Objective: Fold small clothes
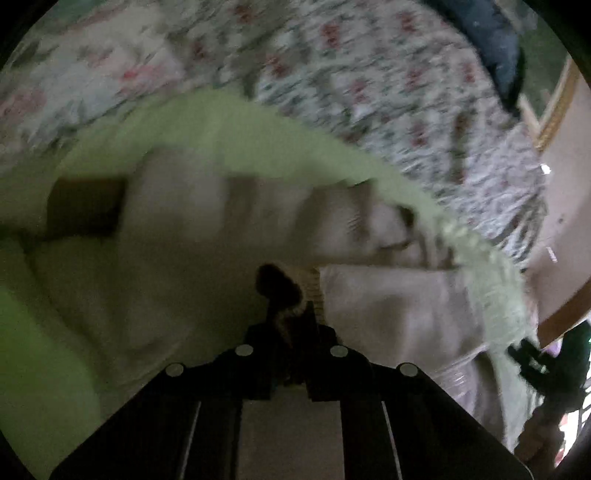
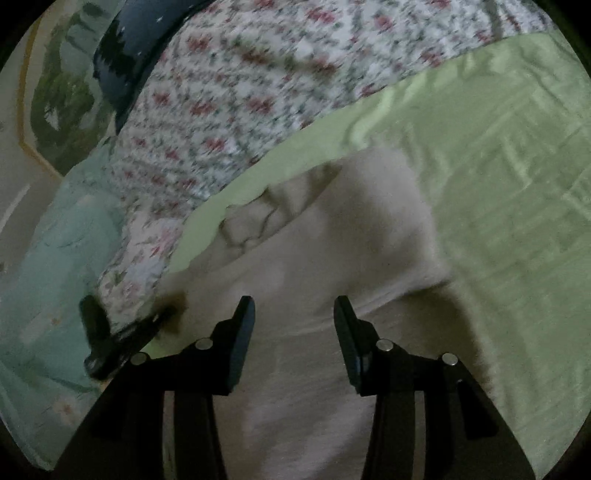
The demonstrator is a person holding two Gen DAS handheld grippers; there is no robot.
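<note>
A small beige garment (image 1: 207,229) lies rumpled on a light green cloth (image 1: 258,136). Its surface is blurred, with a dark brown patch (image 1: 85,206) on the left. My left gripper (image 1: 291,314) is shut on the garment's near edge, where a ribbed hem and dark trim (image 1: 277,280) bunch between the fingers. In the right wrist view the same beige garment (image 2: 332,240) spreads under my right gripper (image 2: 294,306). That gripper stands open above the fabric with nothing between its fingers. The left gripper (image 2: 110,339) shows as a black shape at the garment's left corner.
A floral bedsheet (image 2: 240,92) lies beyond the green cloth (image 2: 498,184). A dark blue item (image 2: 140,33) rests at the far end and a pale teal cloth (image 2: 62,258) on the left. A wooden bed edge (image 1: 561,206) runs on the right, near the other gripper (image 1: 532,362).
</note>
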